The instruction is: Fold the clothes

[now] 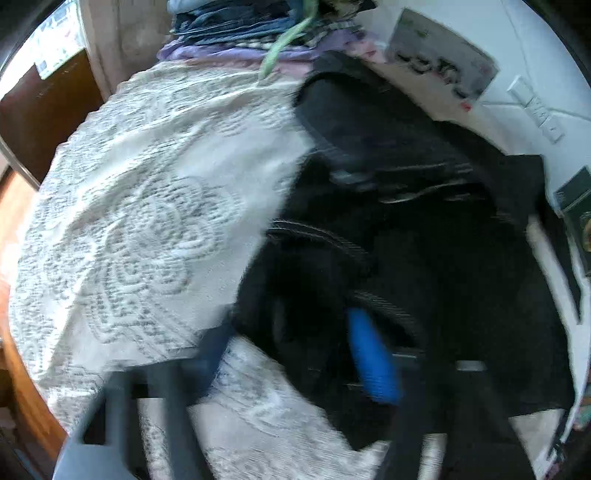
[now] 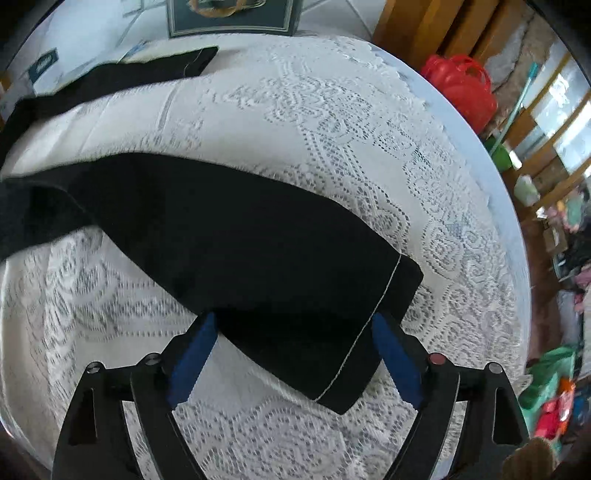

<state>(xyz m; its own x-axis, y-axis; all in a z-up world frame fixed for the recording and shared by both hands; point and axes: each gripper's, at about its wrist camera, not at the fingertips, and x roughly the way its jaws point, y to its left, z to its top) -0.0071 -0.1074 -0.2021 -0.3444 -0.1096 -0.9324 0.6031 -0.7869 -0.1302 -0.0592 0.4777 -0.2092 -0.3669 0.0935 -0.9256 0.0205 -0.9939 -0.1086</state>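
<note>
A pair of black trousers lies on a round table with a white lace cloth. In the right wrist view one leg runs from the left to its hem, which lies between my right gripper's open blue pads, near the table's front. The other leg stretches toward the back left. In the blurred left wrist view the bunched waist end fills the right half. My left gripper is over its near edge, one blue pad against the fabric; its grip is hidden by blur.
A stack of folded clothes sits at the table's far edge in the left wrist view. A framed picture leans on the white wall behind the table. A red container and boxes stand on the floor to the right.
</note>
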